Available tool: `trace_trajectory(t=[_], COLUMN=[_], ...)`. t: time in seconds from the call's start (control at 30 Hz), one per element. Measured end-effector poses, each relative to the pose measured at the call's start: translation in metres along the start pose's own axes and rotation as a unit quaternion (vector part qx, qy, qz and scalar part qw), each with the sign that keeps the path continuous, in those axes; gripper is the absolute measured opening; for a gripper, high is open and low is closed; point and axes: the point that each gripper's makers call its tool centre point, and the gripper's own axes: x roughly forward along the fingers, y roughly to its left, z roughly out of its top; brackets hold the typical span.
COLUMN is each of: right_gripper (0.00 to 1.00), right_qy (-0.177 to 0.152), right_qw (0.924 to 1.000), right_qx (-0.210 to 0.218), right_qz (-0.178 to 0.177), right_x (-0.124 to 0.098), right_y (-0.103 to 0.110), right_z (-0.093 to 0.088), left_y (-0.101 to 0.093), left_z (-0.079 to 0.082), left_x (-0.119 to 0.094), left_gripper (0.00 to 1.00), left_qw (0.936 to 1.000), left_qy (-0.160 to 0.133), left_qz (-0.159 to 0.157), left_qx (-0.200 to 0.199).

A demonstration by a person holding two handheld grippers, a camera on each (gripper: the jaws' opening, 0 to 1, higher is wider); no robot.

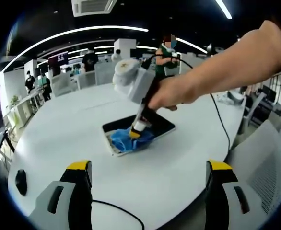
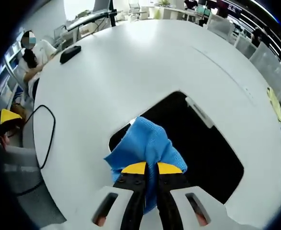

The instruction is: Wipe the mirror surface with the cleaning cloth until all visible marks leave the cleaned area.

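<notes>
White round table (image 1: 83, 124): mirror (image 1: 156, 125) laid flat near its middle, blue cloth (image 1: 126, 140) bunched on the near end. Right gripper (image 1: 136, 132) held by a hand (image 1: 171, 93), apparently pinching the cloth. Left gripper (image 1: 147, 179): jaws spread wide, nothing between.

A round white counter (image 1: 188, 182) is carrying a black cable (image 2: 40, 139) looping near its edge and a small black device (image 2: 70, 53) lying farther off. White chairs (image 1: 267, 163) are standing beside it, and people (image 1: 88, 60) are standing behind under bright ceiling lights (image 1: 83, 32).

white table (image 1: 179, 163), mirror (image 2: 203, 143), black cable (image 2: 42, 136)
</notes>
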Motion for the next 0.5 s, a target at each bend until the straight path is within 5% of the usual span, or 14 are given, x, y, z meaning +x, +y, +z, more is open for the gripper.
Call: trace_trajectory(t=[0.5], right_gripper=[0.02], right_qy=[-0.008], right_qw=[0.9998], right_qx=[-0.01], right_qz=[0.014], right_x=[0.005], right_y=[0.02], right_z=[0.016], left_y=[0.001], left_z=[0.001], left_x=[0.0], left_gripper=[0.99], left_qw=[1.0], left_qy=[-0.002], left_qz=[0.002], left_qx=[-0.002])
